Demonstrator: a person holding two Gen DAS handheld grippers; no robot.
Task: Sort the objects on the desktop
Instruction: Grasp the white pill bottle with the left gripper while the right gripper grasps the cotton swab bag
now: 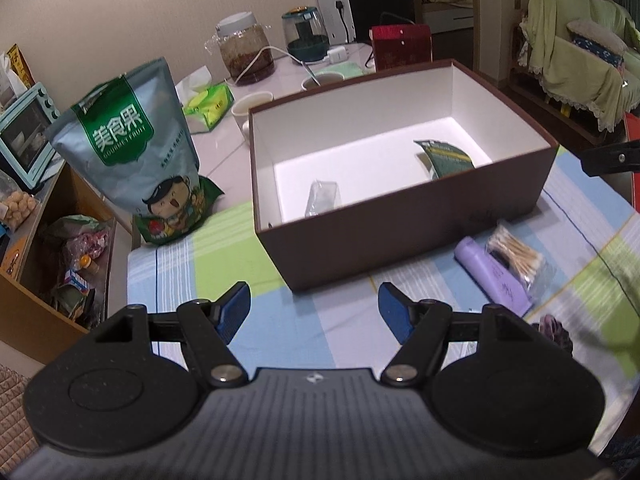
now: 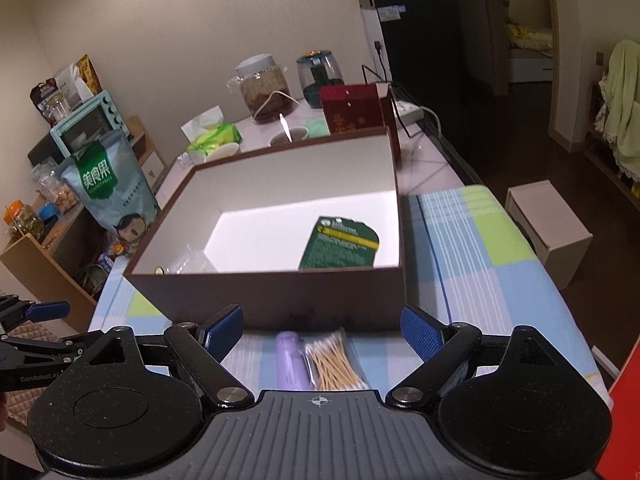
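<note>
Container: open brown cardboard box with white interior (image 1: 400,216), centre of both views, standing on the blue-and-green checked cloth (image 1: 224,248).
Items already sorted: dark green printed sachet (image 2: 340,244) lies on the box floor at its right side; a small clear plastic packet (image 1: 322,198) lies at the near left of the floor. Judged progress: partly done.
Items remaining: lilac plastic tube (image 2: 291,362) and clear bag of wooden cotton swabs (image 2: 334,364) lie side by side, touching, on the cloth just outside the box's near wall. In the left wrist view they sit at the lower right of the frame; in the right wrist view, bottom centre.
Other objects: large pale blue and green snack pouch (image 1: 132,152) stands upright at the left of the box. Whether it belongs to the sort cannot be told.
Left gripper (image 1: 314,312): jaws spread wide, nothing between the blue pads. It hovers above the cloth, pointing at the box's near left corner. It also shows at the left edge of the right wrist view.
Right gripper (image 2: 322,330): jaws spread wide, nothing held. It is aimed forward and down, with the tube and swab bag lying between and below its fingertips. No contact is visible.
Judged next step: the right gripper is well placed to descend on either item, then lift it over the near wall.
</note>
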